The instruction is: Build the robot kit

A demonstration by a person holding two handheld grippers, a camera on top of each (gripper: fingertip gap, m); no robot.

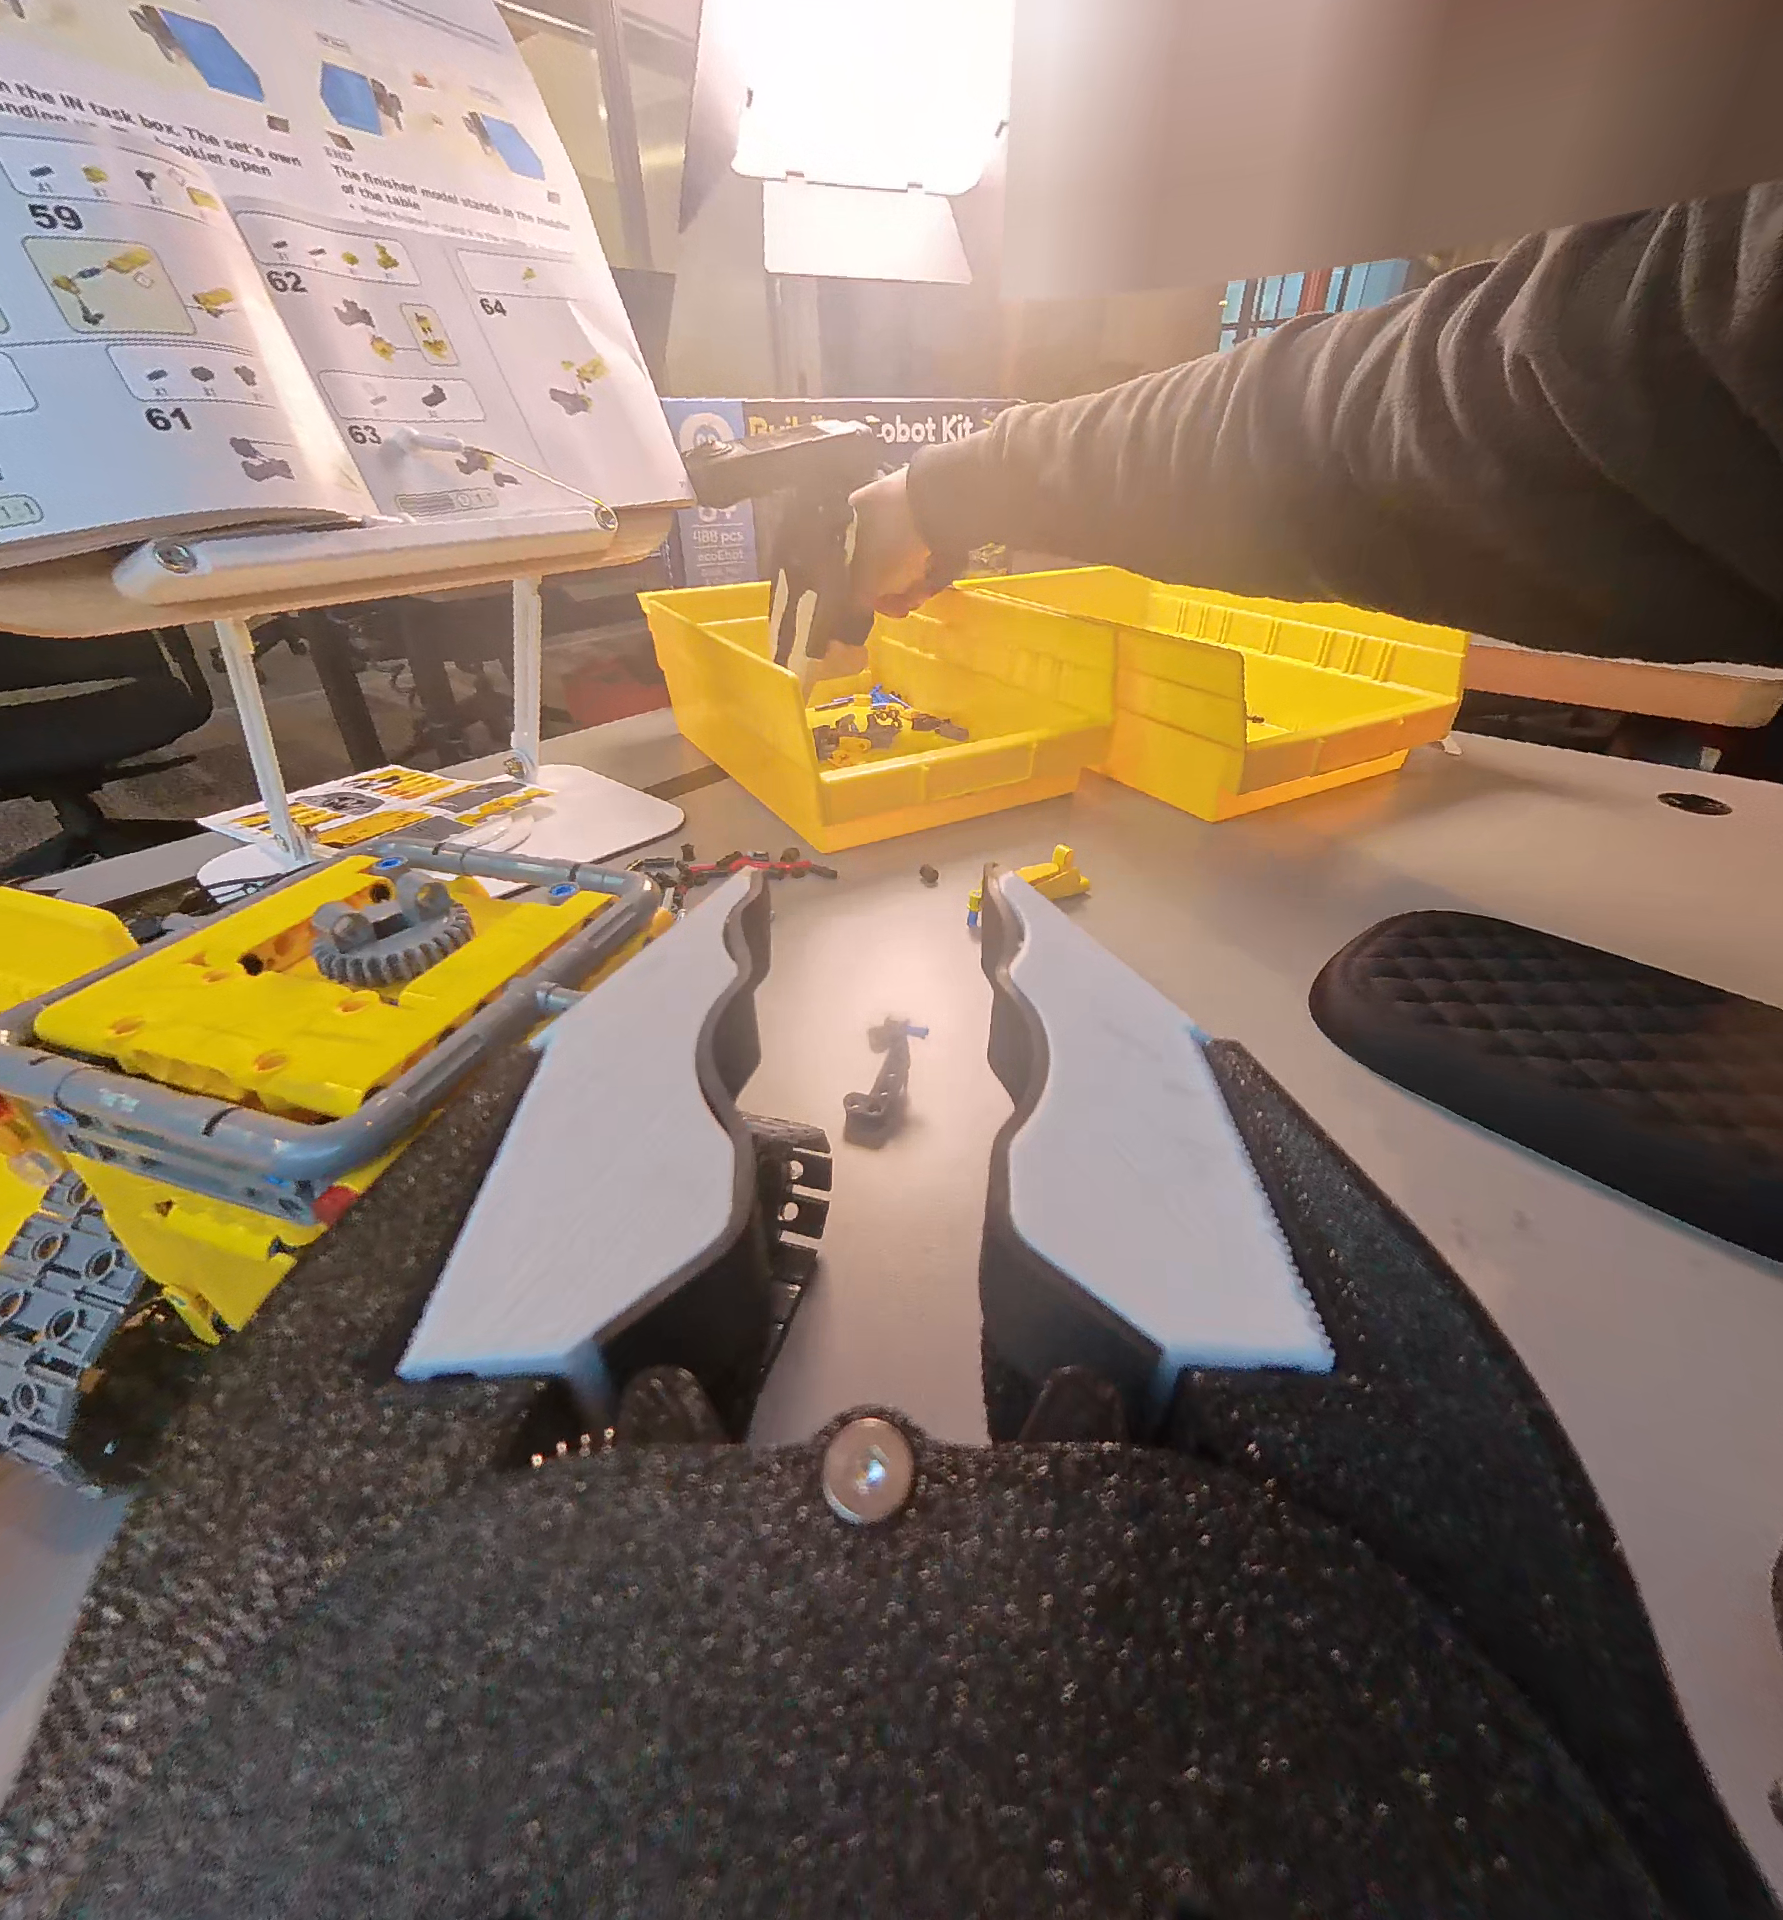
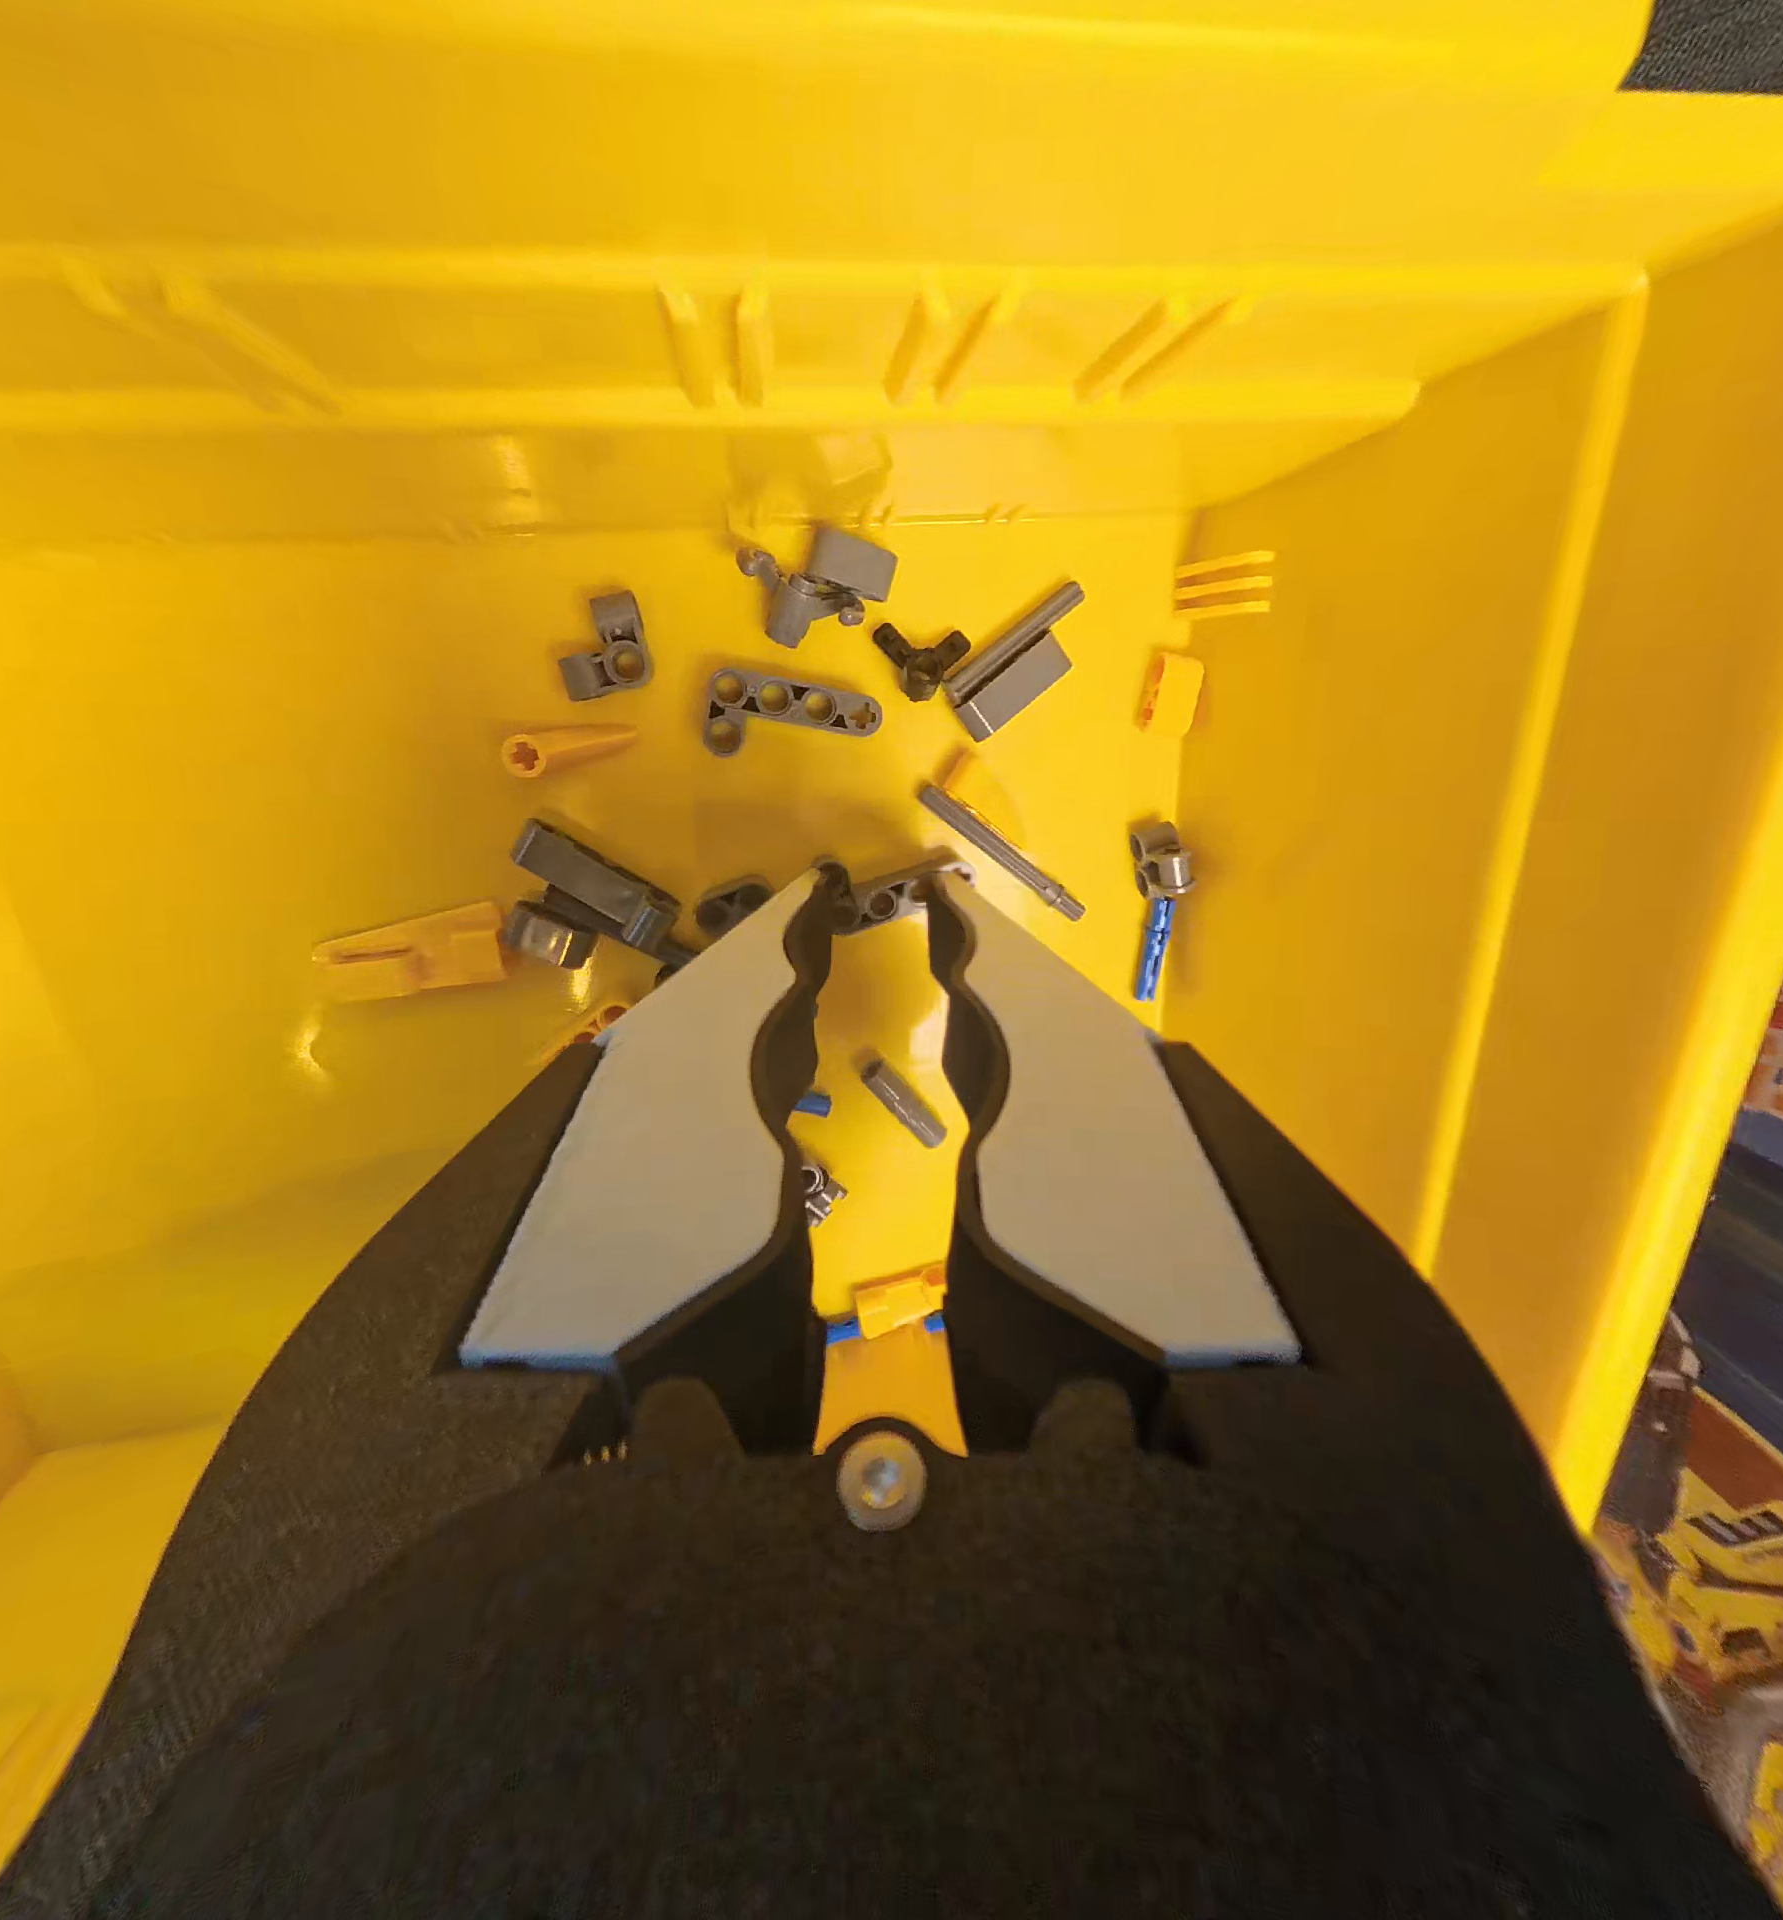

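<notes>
My right gripper (image 2: 879,883) is down inside a yellow bin (image 2: 1334,831), its jaws part open. Its fingertips (image 2: 804,891) stand on either side of a small grey beam (image 2: 897,899) on the bin floor, among several loose grey, black and yellow parts. In the left wrist view a hand holds that right gripper (image 1: 814,623) in the left yellow bin (image 1: 762,727). My left gripper (image 1: 871,883) is open and empty, low over the table. A small dark grey part (image 1: 879,1086) lies on the table between its fingers. A yellow tracked model (image 1: 243,1018) stands just left of it.
An open instruction booklet (image 1: 243,312) sits on a white stand at the back left. A second yellow bin (image 1: 1282,707) stands to the right of the first. A black padded rest (image 1: 1593,1070) lies at right. A small yellow part (image 1: 1048,878) and red and black bits (image 1: 741,864) lie ahead. The tips of one gripper are about 50 cm away from the tips of the other.
</notes>
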